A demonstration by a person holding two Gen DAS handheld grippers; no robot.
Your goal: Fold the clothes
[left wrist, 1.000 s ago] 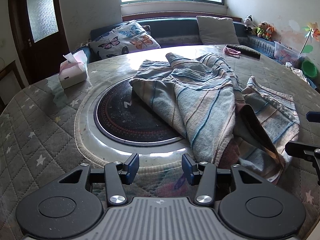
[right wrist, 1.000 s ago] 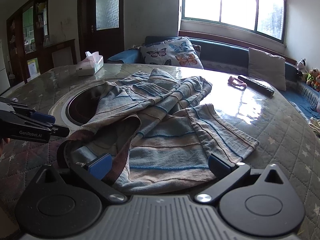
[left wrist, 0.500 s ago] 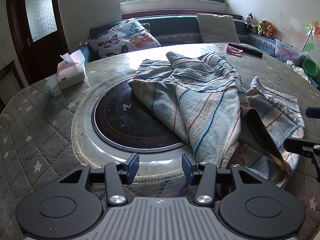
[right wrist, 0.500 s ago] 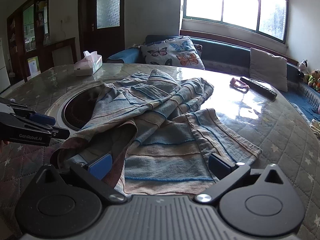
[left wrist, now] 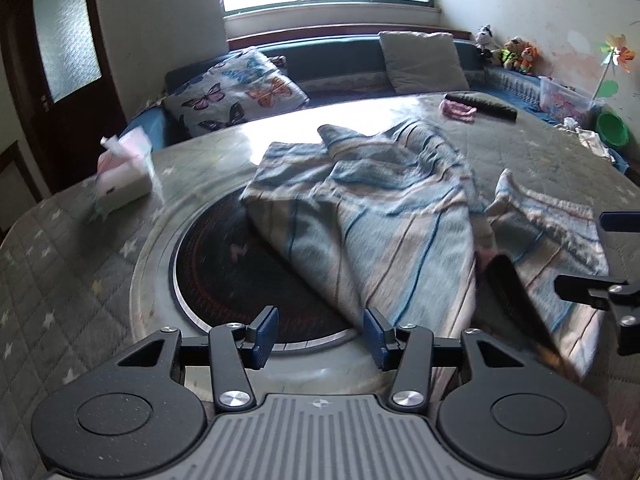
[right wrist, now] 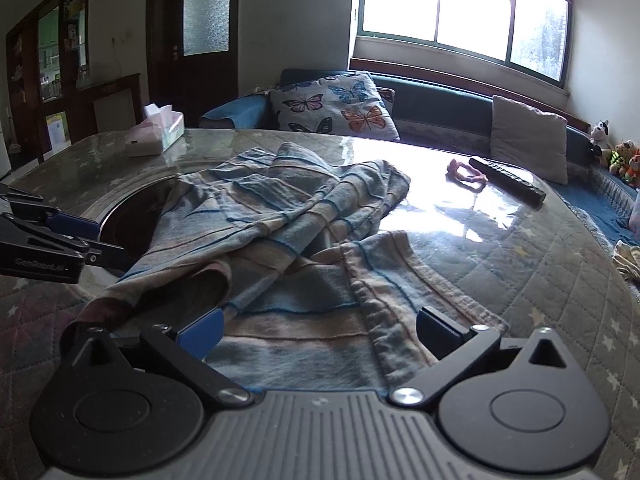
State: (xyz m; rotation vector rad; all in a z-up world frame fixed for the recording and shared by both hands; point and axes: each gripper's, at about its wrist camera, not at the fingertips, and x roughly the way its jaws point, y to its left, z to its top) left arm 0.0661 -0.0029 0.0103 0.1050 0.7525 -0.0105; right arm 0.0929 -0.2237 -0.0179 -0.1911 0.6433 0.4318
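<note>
The striped garment [left wrist: 384,216] lies crumpled on the round table [left wrist: 80,280], partly over the dark inset disc [left wrist: 240,280]. The left gripper [left wrist: 320,334] stands parted and empty at the cloth's near-left edge — the right gripper [right wrist: 320,334] (spread wide) straddles the near hem.

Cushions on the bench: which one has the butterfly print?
The cushion nearest the door, behind the tissue box. The other cushion, toward the stuffed toys, is plain grey.
</note>
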